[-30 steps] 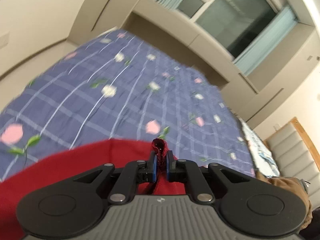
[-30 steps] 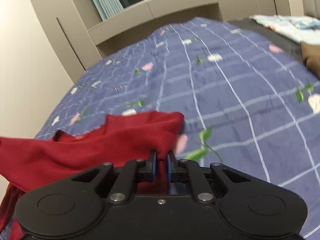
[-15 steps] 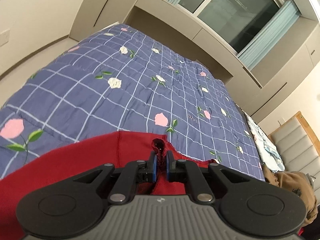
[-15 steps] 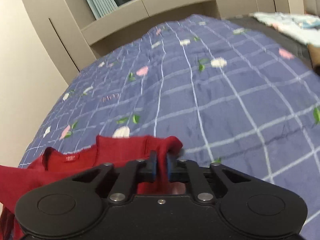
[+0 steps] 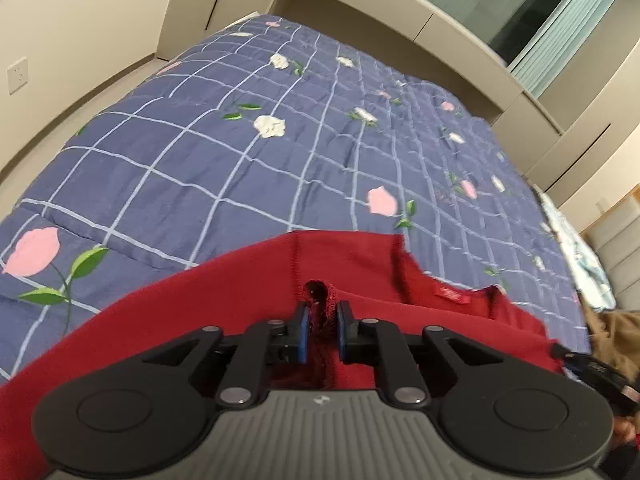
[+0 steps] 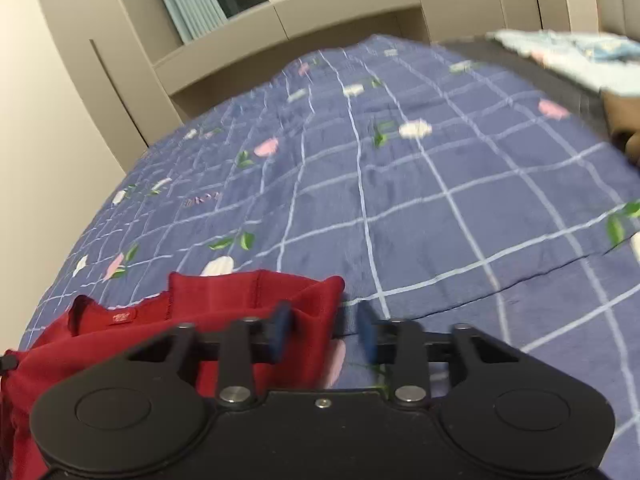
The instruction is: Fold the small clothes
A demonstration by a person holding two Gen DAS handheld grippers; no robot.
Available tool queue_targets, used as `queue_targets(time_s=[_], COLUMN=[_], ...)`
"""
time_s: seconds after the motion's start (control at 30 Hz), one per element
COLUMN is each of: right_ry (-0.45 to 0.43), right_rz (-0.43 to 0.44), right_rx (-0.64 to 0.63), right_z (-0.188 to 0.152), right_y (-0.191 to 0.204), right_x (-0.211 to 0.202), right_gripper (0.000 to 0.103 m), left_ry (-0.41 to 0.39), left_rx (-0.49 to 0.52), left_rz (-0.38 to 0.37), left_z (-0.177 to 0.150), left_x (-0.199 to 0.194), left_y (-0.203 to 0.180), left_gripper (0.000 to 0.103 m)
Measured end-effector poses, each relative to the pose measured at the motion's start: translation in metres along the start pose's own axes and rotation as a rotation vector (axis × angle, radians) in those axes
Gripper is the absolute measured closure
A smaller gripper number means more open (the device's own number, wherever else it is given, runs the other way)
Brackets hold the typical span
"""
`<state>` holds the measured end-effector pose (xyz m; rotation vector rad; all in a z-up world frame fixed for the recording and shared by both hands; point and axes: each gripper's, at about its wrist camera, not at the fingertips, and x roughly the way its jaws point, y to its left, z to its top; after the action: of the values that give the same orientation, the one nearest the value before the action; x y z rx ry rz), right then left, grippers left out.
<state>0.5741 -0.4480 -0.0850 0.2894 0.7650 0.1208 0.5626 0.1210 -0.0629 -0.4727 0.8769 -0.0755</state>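
On the bed's blue checked quilt lies the red garment, spread low in both wrist views with its collar label facing up. The left gripper has its jaws pinching a bunched bit of the red fabric's edge, while the right gripper shows its jaws spread apart, the cloth's corner sitting between and beside them rather than clamped. By the look of it, this is the laying-out step: one corner set down on the quilt and let go, the other not yet freed. Next, the left side likely needs placing flat and letting go too, then a fresh grip on an edge to begin the first fold without dragging wrinkles in.
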Motion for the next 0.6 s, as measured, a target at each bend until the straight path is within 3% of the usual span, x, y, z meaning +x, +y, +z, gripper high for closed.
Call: queue_targets(time_s=[0.03,0.07,0.1,0.37,0.43,0.6], right_ry=[-0.015,-0.03,-0.043,-0.133,-0.123,-0.074], right_rz=[-0.002,-0.009,-0.012,-0.014,-0.008,-0.09], right_rx=[-0.029,-0.07,-0.105,-0.369,-0.44,-0.696], right_z=[-0.004,-0.009,-0.014,-0.064,-0.07,-0.088], right_y=[0.002,0.005,0.007,0.031,0.042,0.076], right_x=[-0.008,-0.019,-0.027,-0.09,-0.09,-0.072], right_gripper=[0.047,0.042,0.042,0.043,0.049,0.058], left_ry=[-0.001,-0.003,0.001,0.011,0.017,0.036], left_rx=[0.008,0.017,0.025,0.013,0.014,0.012], left_rz=[0.013,0.024,0.04,0.05,0.051,0.042], left_z=[0.001,0.001,0.002,-0.004,-0.005,-0.003], left_x=[0.001,0.002,0.003,0.003,0.003,0.004], left_y=[0.0,0.0,0.0,0.004,0.004,0.0], left_gripper=[0.081,0.072,0.064,0.063,0.063,0.088])
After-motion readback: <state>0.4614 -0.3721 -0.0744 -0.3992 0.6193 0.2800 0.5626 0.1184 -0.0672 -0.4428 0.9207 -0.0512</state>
